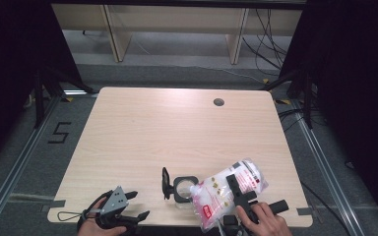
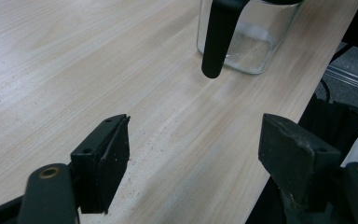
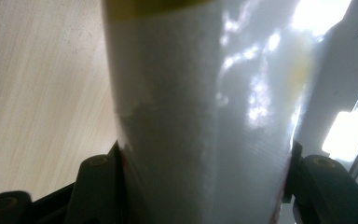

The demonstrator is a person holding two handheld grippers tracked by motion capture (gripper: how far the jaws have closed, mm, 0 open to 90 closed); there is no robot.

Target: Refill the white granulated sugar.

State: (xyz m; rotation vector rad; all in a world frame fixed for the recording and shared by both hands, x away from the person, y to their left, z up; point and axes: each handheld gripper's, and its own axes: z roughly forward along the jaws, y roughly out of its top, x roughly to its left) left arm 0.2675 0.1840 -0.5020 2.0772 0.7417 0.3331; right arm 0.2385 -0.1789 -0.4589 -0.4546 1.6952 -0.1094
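Counter [image 1: 142, 132] carrying everything, wood-grain top. White bag [image 1: 229, 191] lying tilted at near right edge, mouth just beside glass jar [image 1: 183, 189]. Right claw [image 1: 241, 189] gripping bag, jaws pressing its sides, roughly half open. Jar sitting upright near edge, black lid flipped back. Left claw [image 1: 137, 204] resting wide open, gripping nothing.

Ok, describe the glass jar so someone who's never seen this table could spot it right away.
Start at the wooden table and go to its near edge, about midway along. The jar stands there, left of the white bag in the right gripper. It is the clear, square container with a black rim and hinged black lid.
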